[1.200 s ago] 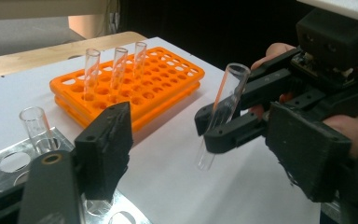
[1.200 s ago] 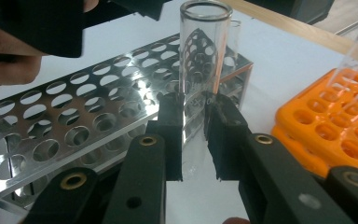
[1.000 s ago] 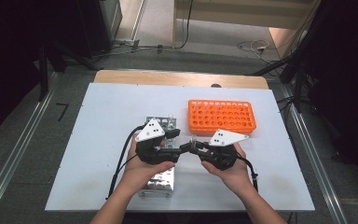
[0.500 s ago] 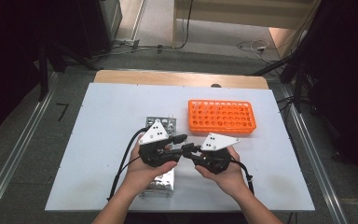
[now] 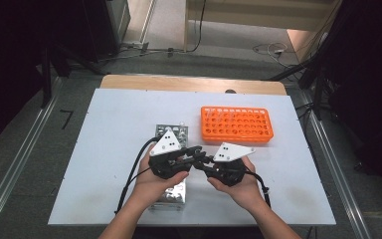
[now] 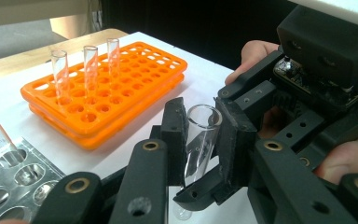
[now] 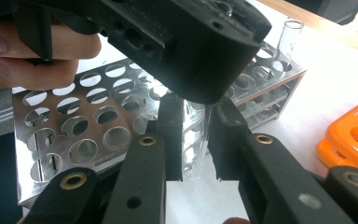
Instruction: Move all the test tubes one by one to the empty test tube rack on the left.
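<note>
Gripping test tube (image 6: 199,140) | left tongs (image 6: 200,149) just closed on it | right tongs (image 7: 196,140) clamped on it

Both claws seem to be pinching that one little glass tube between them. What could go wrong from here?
1. The clear glass test tube is clamped by the left claw and the right claw together; pulling apart or twisting could crack it.
2. If one lets go early, it may drop beside the silver metal rack, far from the orange plastic rack.
</note>
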A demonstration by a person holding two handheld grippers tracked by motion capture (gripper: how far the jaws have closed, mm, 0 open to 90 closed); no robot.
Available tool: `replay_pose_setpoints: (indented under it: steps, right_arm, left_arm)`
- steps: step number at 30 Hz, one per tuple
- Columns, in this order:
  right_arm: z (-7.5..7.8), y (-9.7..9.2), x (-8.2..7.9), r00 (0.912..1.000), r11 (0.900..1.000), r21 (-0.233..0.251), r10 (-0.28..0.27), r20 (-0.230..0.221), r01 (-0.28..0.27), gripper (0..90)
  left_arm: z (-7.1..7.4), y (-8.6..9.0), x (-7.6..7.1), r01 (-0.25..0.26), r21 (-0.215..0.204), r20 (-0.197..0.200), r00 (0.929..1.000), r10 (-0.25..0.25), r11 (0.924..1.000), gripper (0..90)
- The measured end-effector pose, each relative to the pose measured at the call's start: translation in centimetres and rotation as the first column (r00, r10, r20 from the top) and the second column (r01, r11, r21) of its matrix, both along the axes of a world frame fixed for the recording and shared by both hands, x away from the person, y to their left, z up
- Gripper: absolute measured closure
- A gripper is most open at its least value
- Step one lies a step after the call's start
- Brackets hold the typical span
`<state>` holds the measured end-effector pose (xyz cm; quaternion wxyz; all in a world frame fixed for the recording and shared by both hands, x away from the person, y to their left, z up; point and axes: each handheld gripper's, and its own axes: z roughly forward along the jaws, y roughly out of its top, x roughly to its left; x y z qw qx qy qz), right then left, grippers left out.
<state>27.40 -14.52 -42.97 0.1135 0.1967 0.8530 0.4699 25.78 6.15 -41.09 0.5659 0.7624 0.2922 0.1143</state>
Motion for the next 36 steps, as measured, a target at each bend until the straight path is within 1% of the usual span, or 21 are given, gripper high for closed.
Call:
replay_pose_setpoints:
  steps: [7, 9, 10, 12, 13, 15, 17, 18, 22, 23, 24, 26, 29, 32, 36]
  right_arm:
    - [0.1, -0.1, 0.1, 1.0000, 0.9999, 0.012, 0.000, -0.010, 0.000, 74.1]
    - [0.1, -0.2, 0.2, 0.9999, 0.9998, 0.019, -0.006, -0.014, 0.007, 73.5]
    - [0.1, -0.2, 0.2, 0.9998, 0.9997, 0.023, -0.008, -0.019, 0.008, 71.6]
    - [0.2, -0.3, 0.2, 0.9998, 0.9994, 0.032, -0.008, -0.020, 0.008, 62.3]
    - [0.2, -0.4, 0.3, 0.9996, 0.9993, 0.034, -0.013, -0.023, 0.014, 58.6]
    - [0.3, -0.7, 0.5, 0.9993, 0.9984, 0.052, -0.020, -0.032, 0.022, 46.7]
    - [0.4, -1.1, 0.7, 0.9992, 0.9974, 0.068, -0.021, -0.034, 0.024, 41.1]
    - [0.4, -1.3, 0.8, 0.9993, 0.9970, 0.074, -0.019, -0.031, 0.021, 36.2]
    - [0.5, -2.2, 1.0, 0.9974, 0.9928, 0.098, -0.066, -0.030, 0.069, 16.4]
    - [0.6, -2.4, 1.1, 0.9970, 0.9917, 0.105, -0.071, -0.031, 0.074, 13.4]
    - [0.6, -2.7, 1.2, 0.9968, 0.9915, 0.106, -0.072, -0.032, 0.076, 6.7]
    - [0.5, -3.2, 1.5, 0.9953, 0.9891, 0.116, -0.087, -0.043, 0.091, 0.0]
    - [0.4, -4.2, 1.8, 0.9953, 0.9873, 0.134, -0.080, -0.055, 0.086, 0.0]
    - [0.2, -5.0, 2.1, 0.9936, 0.9853, 0.132, -0.103, -0.045, 0.108, 0.0]
    - [0.2, -6.0, 2.3, 0.9914, 0.9822, 0.139, -0.120, -0.051, 0.126, 0.0]
  left_arm:
    - [0.1, 0.0, 0.1, -0.016, -0.001, 0.011, 0.9998, 0.016, 0.9999, 74.5]
    - [0.1, 0.0, 0.1, -0.019, -0.006, 0.007, 0.9998, 0.019, 0.9998, 74.6]
    - [0.2, 0.0, 0.2, -0.025, -0.009, 0.006, 0.9997, 0.025, 0.9996, 74.7]
    - [0.2, 0.1, 0.3, -0.043, -0.008, 0.008, 0.9990, 0.043, 0.9990, 74.7]
    - [0.3, 0.2, 0.4, -0.048, -0.015, 0.005, 0.9988, 0.048, 0.9988, 74.7]
    - [0.4, 0.5, 0.5, -0.056, -0.018, 0.008, 0.9984, 0.056, 0.9983, 74.7]
    - [0.6, 0.7, 0.6, -0.069, -0.021, 0.011, 0.9976, 0.069, 0.9974, 74.7]
    - [0.7, 0.7, 0.7, -0.075, -0.020, 0.015, 0.9970, 0.075, 0.9970, 74.7]
    - [1.0, 0.9, 1.1, -0.095, -0.023, 0.022, 0.9951, 0.096, 0.9952, 74.7]
    - [1.1, 1.0, 1.3, -0.101, -0.022, 0.024, 0.9945, 0.101, 0.9946, 74.8]
    - [1.1, 1.1, 1.4, -0.108, -0.020, 0.025, 0.9938, 0.108, 0.9939, 74.7]
    - [1.2, 1.4, 1.8, -0.121, -0.023, 0.028, 0.9922, 0.122, 0.9924, 74.8]
    - [1.4, 1.8, 2.3, -0.143, -0.015, 0.030, 0.9893, 0.143, 0.9897, 74.7]
    - [1.6, 2.4, 2.9, -0.166, -0.011, 0.036, 0.9853, 0.167, 0.9860, 74.8]
    - [1.7, 3.1, 3.6, -0.200, -0.007, 0.047, 0.9787, 0.200, 0.9798, 74.8]
